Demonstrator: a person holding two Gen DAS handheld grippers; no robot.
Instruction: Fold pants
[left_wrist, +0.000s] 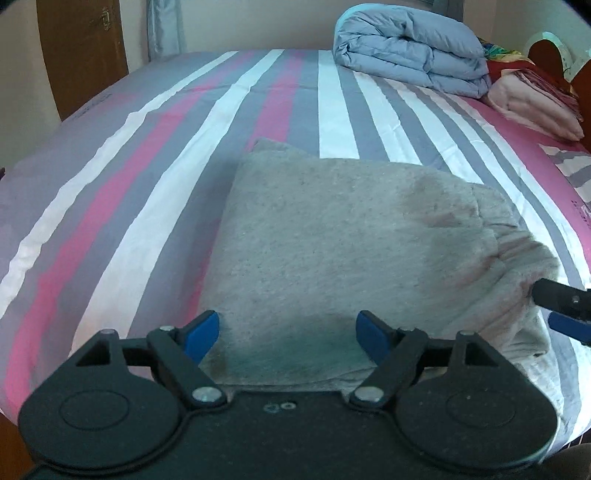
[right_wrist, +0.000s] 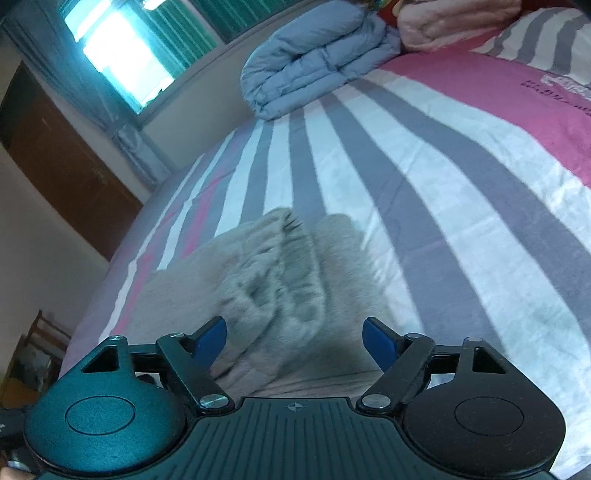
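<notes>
1. Near the front edge of the striped bed, the grey pants lie already folded into a compact, roughly square bundle. That spot keeps them within easy reach of both your tools.
2. Your left gripper hangs over the near edge of the pants with its blue pads spread wide. Nothing is pinched; cloth lies under the gap but the pads do not press it. Held this way, it looks to have just let the fold settle flat.
3. Your right gripper is also spread wide and grips nothing. It sits low at the bundle's right side, where the gathered waistband bunches. In the left wrist view its tip shows just beside that same end of the pants.
4. Judging by the tidy shape, the folding seems nearly or fully done. The waistband end still looks puffy, so a smoothing press there may help.
5. Well beyond the pants, a folded blue duvet and a pink blanket are stacked at the far side, leaving the space around the pants free.
</notes>
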